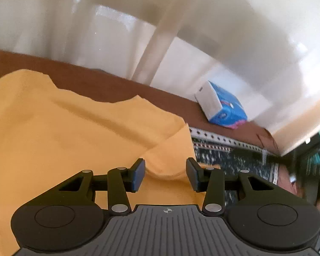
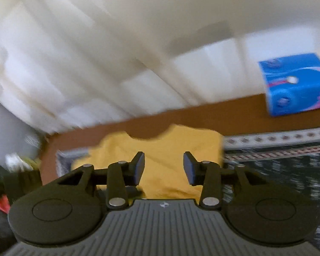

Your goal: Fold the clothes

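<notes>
A yellow garment (image 1: pixel 74 132) lies spread on a dark patterned cloth over a brown surface. In the left wrist view it fills the left half, with a folded flap (image 1: pixel 170 147) near its right edge. My left gripper (image 1: pixel 165 175) hangs over that edge, jaws apart, with nothing pinched between the pads. In the right wrist view the garment (image 2: pixel 164 147) lies straight ahead, its neckline at the far side. My right gripper (image 2: pixel 163 168) stands open above it, and the fabric shows freely between the fingers.
A blue tissue pack (image 1: pixel 221 106) (image 2: pixel 296 83) sits on the brown surface (image 2: pixel 202 115) by the white wall. The dark patterned cloth (image 2: pixel 277 170) with a pale border runs to the right. Cluttered dark items (image 2: pixel 15 177) stand at the left edge of the right wrist view.
</notes>
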`<state>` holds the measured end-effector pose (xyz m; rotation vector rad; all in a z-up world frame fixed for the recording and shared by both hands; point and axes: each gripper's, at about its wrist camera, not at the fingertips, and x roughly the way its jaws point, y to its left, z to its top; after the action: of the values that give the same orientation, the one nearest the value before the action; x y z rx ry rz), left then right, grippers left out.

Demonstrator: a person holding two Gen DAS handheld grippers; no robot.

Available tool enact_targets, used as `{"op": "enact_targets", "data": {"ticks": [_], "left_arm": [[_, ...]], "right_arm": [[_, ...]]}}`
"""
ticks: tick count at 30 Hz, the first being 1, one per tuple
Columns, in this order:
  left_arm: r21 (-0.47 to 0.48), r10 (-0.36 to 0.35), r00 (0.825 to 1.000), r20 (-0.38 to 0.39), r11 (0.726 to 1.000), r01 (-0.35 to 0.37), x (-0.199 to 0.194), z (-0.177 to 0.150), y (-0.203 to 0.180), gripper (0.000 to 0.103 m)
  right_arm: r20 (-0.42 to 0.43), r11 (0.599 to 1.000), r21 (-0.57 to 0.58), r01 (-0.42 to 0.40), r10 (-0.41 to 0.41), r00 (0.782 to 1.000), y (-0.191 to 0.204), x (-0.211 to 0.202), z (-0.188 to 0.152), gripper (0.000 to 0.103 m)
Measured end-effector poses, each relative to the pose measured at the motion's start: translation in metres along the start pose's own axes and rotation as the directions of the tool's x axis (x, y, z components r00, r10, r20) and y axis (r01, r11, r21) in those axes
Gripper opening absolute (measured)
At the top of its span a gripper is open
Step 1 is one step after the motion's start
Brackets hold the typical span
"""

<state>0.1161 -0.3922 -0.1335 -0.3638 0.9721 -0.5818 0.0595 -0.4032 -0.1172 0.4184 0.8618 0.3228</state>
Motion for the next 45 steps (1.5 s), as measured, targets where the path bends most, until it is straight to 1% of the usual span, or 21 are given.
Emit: {"op": "enact_targets", "data": {"ticks": [1,3,9,10,11,12,13,14,15,16,20,23,25,28,33,35,37,39,41,44,45], "left_arm": [[-0.004,0.006,1.000,0.000,1.000,-0.006,0.003,0.001,0.001,0.059],[-0.015,0.014,1.000,-0.015,1.000,-0.014,0.009,0.002,0.004,0.059],[-0.065,0.011,0.998,-0.057,0.998,-0.015,0.022,0.002,0.014,0.057],[-0.073,0.005,0.998,-0.059,0.997,-0.009,0.023,0.002,0.015,0.053],[-0.078,0.002,0.998,-0.060,0.997,-0.007,0.025,0.003,0.016,0.033],[-0.077,0.002,0.998,-0.062,0.997,-0.007,0.027,0.004,0.016,0.025],[-0.065,0.010,0.998,-0.065,0.998,-0.014,0.027,0.005,0.016,0.017],[-0.053,0.018,0.998,-0.068,0.998,-0.021,0.028,0.006,0.015,0.004],[-0.038,0.025,0.997,-0.070,0.999,-0.028,0.028,0.007,0.015,0.001],[-0.021,0.031,0.997,-0.067,0.999,-0.033,0.028,0.008,0.014,0.000],[0.013,0.055,0.997,-0.051,0.998,-0.055,0.026,0.014,0.014,0.000],[0.027,0.077,0.996,-0.048,0.997,-0.076,0.027,0.017,0.016,0.000],[0.043,0.092,0.995,-0.048,0.995,-0.090,0.028,0.017,0.016,0.000],[0.056,0.104,0.993,-0.053,0.993,-0.101,0.028,0.017,0.017,0.000],[0.057,0.084,0.995,-0.053,0.995,-0.081,0.021,0.018,0.018,0.000],[0.085,0.069,0.997,-0.047,0.994,-0.065,0.012,0.017,0.013,0.015],[0.114,0.032,0.998,-0.047,0.993,-0.026,0.002,0.015,0.007,0.016],[0.152,-0.016,0.998,-0.063,0.988,0.026,-0.004,0.010,-0.001,0.017],[0.228,-0.015,0.996,-0.090,0.973,0.035,0.003,0.003,-0.013,0.018],[0.329,0.060,0.992,-0.113,0.944,-0.020,0.023,-0.011,-0.026,0.020],[0.352,0.089,0.989,-0.114,0.935,-0.043,0.028,-0.015,-0.027,0.020]], "right_arm": [[-0.015,0.999,-0.043,0.020,-0.021,1.000,0.001,0.000,-0.007,0.049],[-0.036,0.989,-0.137,0.050,-0.056,0.998,0.004,0.000,-0.020,0.057],[-0.059,0.931,-0.354,0.087,-0.115,0.992,0.022,0.021,-0.032,0.058],[-0.067,0.922,-0.378,0.084,-0.118,0.991,0.023,0.026,-0.031,0.058],[-0.077,0.914,-0.399,0.079,-0.119,0.990,0.025,0.030,-0.029,0.058],[-0.096,0.906,-0.419,0.065,-0.116,0.989,0.026,0.033,-0.029,0.056],[-0.119,0.897,-0.439,0.049,-0.112,0.987,0.027,0.036,-0.029,0.050],[-0.141,0.888,-0.458,0.032,-0.108,0.984,0.029,0.039,-0.029,0.019],[-0.155,0.878,-0.479,0.019,-0.106,0.982,0.032,0.039,-0.030,0.011],[-0.167,0.866,-0.500,0.007,-0.104,0.980,0.035,0.039,-0.033,0.011],[-0.219,0.815,-0.577,-0.050,-0.095,0.971,0.047,0.038,-0.047,0.011],[-0.260,0.783,-0.619,-0.065,-0.126,0.957,0.050,0.047,-0.061,0.011],[-0.277,0.785,-0.616,-0.071,-0.131,0.952,0.049,0.051,-0.068,0.012],[-0.279,0.790,-0.608,-0.074,-0.126,0.952,0.049,0.050,-0.076,0.017],[-0.286,0.785,-0.613,-0.086,-0.120,0.951,0.052,0.044,-0.082,0.019],[-0.301,0.795,-0.599,-0.096,-0.113,0.947,0.051,0.042,-0.080,0.022],[-0.334,0.810,-0.572,-0.132,-0.083,0.939,0.053,0.036,-0.079,0.024],[-0.314,0.836,-0.527,-0.152,-0.025,0.949,0.051,0.024,-0.073,0.023],[-0.220,0.868,-0.490,-0.079,-0.036,0.975,0.046,0.015,-0.062,0.023],[-0.138,0.877,-0.478,0.054,-0.136,0.981,0.035,0.023,-0.056,0.022],[-0.132,0.876,-0.477,0.074,-0.155,0.979,0.033,0.027,-0.056,0.022]]}}
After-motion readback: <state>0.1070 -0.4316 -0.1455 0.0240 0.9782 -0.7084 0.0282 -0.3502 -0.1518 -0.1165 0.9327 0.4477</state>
